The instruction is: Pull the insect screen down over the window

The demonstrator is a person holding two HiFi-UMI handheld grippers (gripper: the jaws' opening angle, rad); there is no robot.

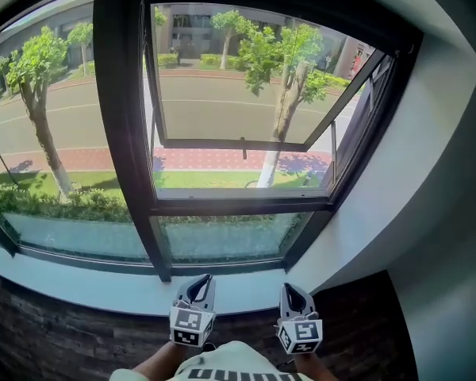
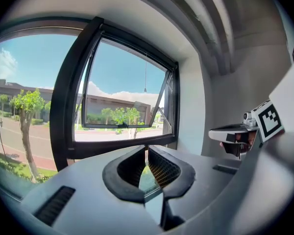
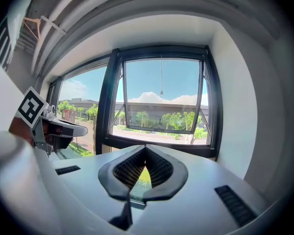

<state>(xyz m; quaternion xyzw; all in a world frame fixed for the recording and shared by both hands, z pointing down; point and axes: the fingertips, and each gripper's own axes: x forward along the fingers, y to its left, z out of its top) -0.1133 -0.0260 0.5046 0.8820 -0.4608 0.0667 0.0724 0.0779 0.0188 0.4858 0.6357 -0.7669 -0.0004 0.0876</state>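
A dark-framed window (image 1: 125, 133) fills the head view, and its right sash (image 1: 238, 144) is swung outward at the bottom. A thin pull cord (image 2: 145, 77) with a small knob hangs from the top of that opening, also visible as the cord (image 3: 161, 77) in the right gripper view. No screen mesh shows over the opening. My left gripper (image 1: 200, 281) and right gripper (image 1: 290, 290) sit low, below the sill and well short of the window. The left gripper (image 2: 147, 149) is shut with nothing between its pads. The right gripper (image 3: 145, 147) is shut and empty too.
A white sill (image 1: 103, 288) runs under the window, with dark panelling (image 1: 47, 336) beneath it. A white wall (image 1: 432, 173) closes in on the right. The fixed left pane (image 1: 55, 117) looks onto trees and a street. Each gripper sees the other beside it.
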